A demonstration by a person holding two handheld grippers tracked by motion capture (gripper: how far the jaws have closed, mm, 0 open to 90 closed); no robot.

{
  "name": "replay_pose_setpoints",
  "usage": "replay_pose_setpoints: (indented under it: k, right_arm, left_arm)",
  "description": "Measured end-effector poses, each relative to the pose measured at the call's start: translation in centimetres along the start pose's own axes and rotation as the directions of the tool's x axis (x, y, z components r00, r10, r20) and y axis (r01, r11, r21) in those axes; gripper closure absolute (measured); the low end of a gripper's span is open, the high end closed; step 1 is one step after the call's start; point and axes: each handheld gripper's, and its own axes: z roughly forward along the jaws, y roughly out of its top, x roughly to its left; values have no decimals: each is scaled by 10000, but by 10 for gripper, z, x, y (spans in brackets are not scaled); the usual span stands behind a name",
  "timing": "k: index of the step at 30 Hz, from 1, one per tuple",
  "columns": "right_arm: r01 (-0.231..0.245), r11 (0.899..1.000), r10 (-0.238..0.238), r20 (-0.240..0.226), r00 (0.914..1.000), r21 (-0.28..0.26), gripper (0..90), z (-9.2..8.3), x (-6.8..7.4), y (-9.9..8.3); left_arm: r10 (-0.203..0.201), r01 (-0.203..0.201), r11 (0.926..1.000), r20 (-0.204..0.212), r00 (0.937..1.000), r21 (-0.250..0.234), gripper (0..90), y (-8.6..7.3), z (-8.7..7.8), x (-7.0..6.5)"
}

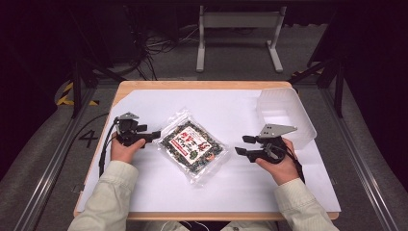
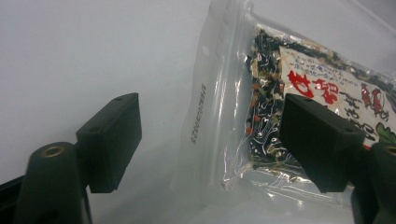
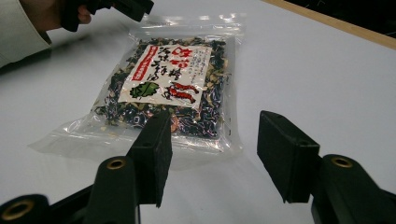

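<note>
Your bag (image 1: 192, 146) of dried mix is lying flat in the middle of the surface (image 1: 231, 190), on the white sheet, turned at a slant. It sits between your two tools.

Your left tool (image 1: 155, 136) is right at the bag's left edge. In the left gripper view (image 2: 208, 135) the jaws stand wide, with the clear sealed rim of the bag (image 2: 219, 112) showing in the gap. One pad sits over the dark printed part and the other over bare white sheet. I can't tell whether either pad touches the plastic, but nothing is being squeezed, so it's not holding anything.

Your right tool (image 1: 243, 145) is off the bag's right side, a bit apart from it. In the right gripper view (image 3: 212, 154) the jaws are parted about halfway, nothing between them, with the bag (image 3: 163, 88) lying just beyond the tips. Your left tool (image 3: 126, 7) shows at the bag's far end there.

A clear tub (image 1: 300, 120) sits behind your right hand (image 1: 281, 166), near the surface's right edge.
</note>
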Motion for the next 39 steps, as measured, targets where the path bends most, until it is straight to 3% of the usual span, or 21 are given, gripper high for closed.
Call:
replay_pose_setpoints:
  k: [8, 14, 17, 21, 23, 26, 27, 29, 33, 34, 38, 39]
  right_arm:
    - [16, 10000, -16, -34, 10000, 1, 444, 1, 0, 0]
    - [48, 10000, -48, -44, 10000, -19, 439, 1, 0, 0]
    - [75, 10000, -75, -52, 10000, -13, 436, 2, 1, 0]
    - [80, 10000, -80, -37, 10000, -18, 433, 2, 1, 0]
    - [98, 10000, -98, -29, 9999, -18, 433, 2, 1, 0]
    - [109, 9999, -109, -18, 9999, -20, 432, 2, 1, 0]
    - [139, 9999, -139, -3, 9999, -5, 433, 2, 1, 0]
    - [163, 9999, -163, 21, 9999, 6, 433, 2, 1, 0]
    - [187, 9998, -187, 25, 9998, -31, 433, 2, 1, 0]
    - [190, 9998, -190, 29, 9998, -36, 433, 2, 1, 0]
    - [200, 9998, -200, 41, 9998, -69, 433, 1, 1, 0]
    - [214, 9997, -213, 63, 9998, -90, 434, 1, 1, 0]
  left_arm:
    - [-513, 456, 9953, 658, 9965, 858, 322, -5, 9, 2]
    - [-464, 369, 9939, 894, 9949, 1043, 416, -5, 10, 1]
    - [-474, 362, 9929, 974, 9941, 1133, 524, -5, 10, -1]
    - [-393, 303, 9934, 800, 9960, 1109, 601, -5, 9, -3]
    - [-282, 219, 9941, 582, 9979, 1062, 703, -4, 7, -4]
    - [-240, 177, 9943, 589, 9980, 1052, 821, -4, 5, -4]
    - [-194, 143, 9943, 470, 9987, 1059, 821, -4, 5, -4]
    - [-315, 244, 9941, 663, 9973, 1055, 856, -5, 6, -5]
    - [-58, -2, 9942, 559, 9984, 1071, 883, -4, 5, -6]
    - [-172, 108, 9943, 599, 9981, 1058, 890, -4, 5, -8]
    - [-14, -37, 9960, 561, 9984, 893, 894, -4, 3, -8]
    - [-136, 88, 9972, 644, 9978, 747, 895, -3, 1, -10]
